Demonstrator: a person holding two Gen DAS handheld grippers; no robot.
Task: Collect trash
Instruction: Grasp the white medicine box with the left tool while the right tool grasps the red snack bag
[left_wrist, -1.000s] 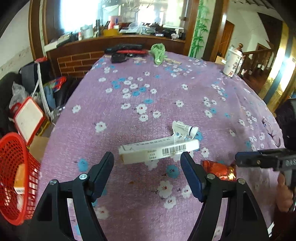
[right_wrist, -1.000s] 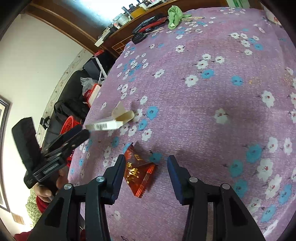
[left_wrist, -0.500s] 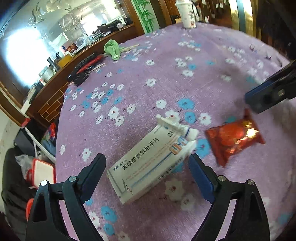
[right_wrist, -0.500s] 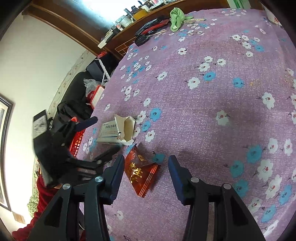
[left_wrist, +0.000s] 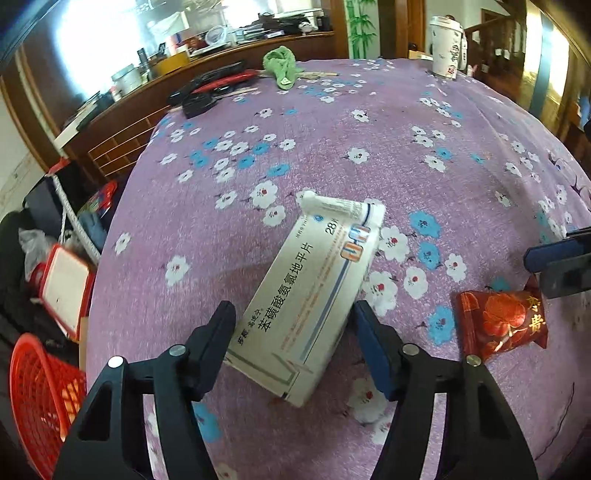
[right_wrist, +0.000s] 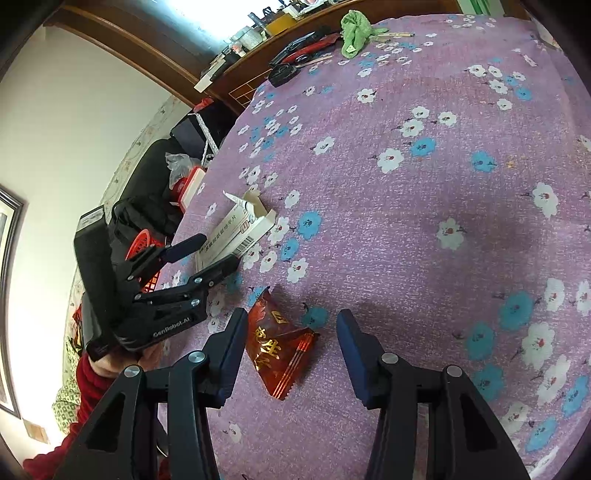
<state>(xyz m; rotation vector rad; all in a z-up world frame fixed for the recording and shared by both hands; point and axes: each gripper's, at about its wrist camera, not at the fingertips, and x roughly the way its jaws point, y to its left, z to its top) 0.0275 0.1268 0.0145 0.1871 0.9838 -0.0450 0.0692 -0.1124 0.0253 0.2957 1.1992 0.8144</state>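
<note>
A white medicine box (left_wrist: 306, 291) with an open end flap lies on the purple flowered tablecloth (left_wrist: 369, 147). My left gripper (left_wrist: 295, 336) is open, its fingers on either side of the box's near end. The box (right_wrist: 236, 236) and left gripper (right_wrist: 210, 251) also show in the right wrist view. A red snack wrapper (right_wrist: 280, 347) lies flat between the open fingers of my right gripper (right_wrist: 291, 332). The wrapper (left_wrist: 502, 321) shows in the left wrist view, with a right fingertip (left_wrist: 554, 254) just above it.
A red basket (left_wrist: 40, 398) stands beside the table at the lower left. A green cloth (left_wrist: 280, 66), black and red tools (left_wrist: 210, 88) and a paper cup (left_wrist: 447, 51) sit at the table's far edge. A red-rimmed container (left_wrist: 62, 288) lies off the table's left side.
My left gripper has moved in closer, so the medicine box now lies between its fingers. My right gripper has edged forward around the red wrapper.
</note>
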